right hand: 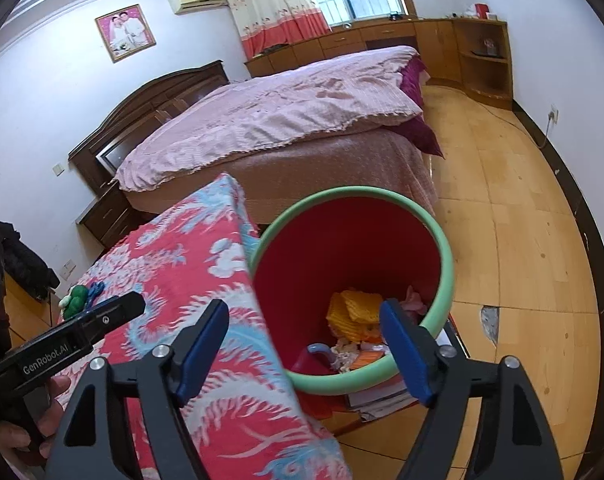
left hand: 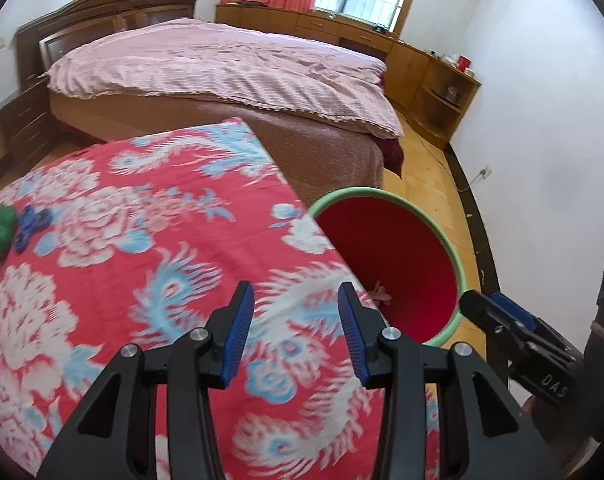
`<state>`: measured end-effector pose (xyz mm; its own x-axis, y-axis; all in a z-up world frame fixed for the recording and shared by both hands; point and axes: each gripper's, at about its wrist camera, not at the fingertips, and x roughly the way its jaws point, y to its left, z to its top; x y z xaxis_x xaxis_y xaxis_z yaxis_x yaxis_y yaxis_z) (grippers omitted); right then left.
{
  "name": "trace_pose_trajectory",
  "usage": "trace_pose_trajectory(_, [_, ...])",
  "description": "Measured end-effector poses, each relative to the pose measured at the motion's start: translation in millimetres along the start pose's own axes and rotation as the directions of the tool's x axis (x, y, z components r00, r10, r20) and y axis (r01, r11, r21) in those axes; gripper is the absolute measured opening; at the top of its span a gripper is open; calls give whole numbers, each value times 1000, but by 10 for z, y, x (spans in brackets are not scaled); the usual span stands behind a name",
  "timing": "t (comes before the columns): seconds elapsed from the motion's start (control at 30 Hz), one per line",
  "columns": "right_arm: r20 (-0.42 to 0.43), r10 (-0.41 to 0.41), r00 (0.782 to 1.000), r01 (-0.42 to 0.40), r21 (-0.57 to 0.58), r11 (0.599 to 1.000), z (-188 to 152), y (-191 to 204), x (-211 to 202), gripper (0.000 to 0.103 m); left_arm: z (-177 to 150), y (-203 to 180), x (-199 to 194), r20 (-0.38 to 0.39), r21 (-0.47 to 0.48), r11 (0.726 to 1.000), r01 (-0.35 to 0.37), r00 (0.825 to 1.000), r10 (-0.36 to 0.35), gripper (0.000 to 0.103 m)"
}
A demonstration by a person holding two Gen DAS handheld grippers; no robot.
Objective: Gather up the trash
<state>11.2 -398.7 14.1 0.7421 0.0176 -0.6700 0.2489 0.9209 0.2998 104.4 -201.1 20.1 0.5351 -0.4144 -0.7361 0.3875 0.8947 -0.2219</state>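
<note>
While both grippers hang empty, the step in hand looks like the gap between one drop and the next pick. The right gripper [right hand: 304, 344] hovers over the near rim of the red bin [right hand: 438, 264] with its green lip, its blue-padded fingers [right hand: 402, 348] spread wide with nothing between them. The bin stands on the floor, tight against the right edge of the table under the red floral cloth [left hand: 142, 208]. Down inside it lies collected trash: yellow crumpled pieces [right hand: 358, 308], something pink, scraps of paper and a small orange bit. The left gripper [left hand: 296, 328] is poised above the cloth near the table's right edge, its fingers [left hand: 238, 332] also parted and empty.

What remains on the cloth sits at the far left edge: a green lumpy item [left hand: 0, 236] with a blue toy-like piece [left hand: 32, 228] touching it. Whether both count as trash I cannot tell.

The next move, as I judge it, falls to the left gripper: it must travel across the cloth to the left edge, come down with fingers straddling the green item, close, and carry it back over the bin's mouth. Since the two things touch, the grip should take one without dragging the other.
</note>
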Motion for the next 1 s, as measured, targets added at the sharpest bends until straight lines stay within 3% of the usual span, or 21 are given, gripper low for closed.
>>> trace_pose_trajectory(0.5, [26,95,995,-92,-103,990,-196,771,-317,87,-321,719,-733,65,-121,986,-118,990,126,44])
trace_pose_trajectory(0.6, [32,107,994,-103,-110,989,-253,909,-335,94,-391,838,-854,81,-127,980,-156,983,166,44])
trace_pose_trajectory(1.0, [20,103,994,-99,-165,981,-522,1355,-406,98,-708,1268,-1153,84,-213,958,-192,973,214,44])
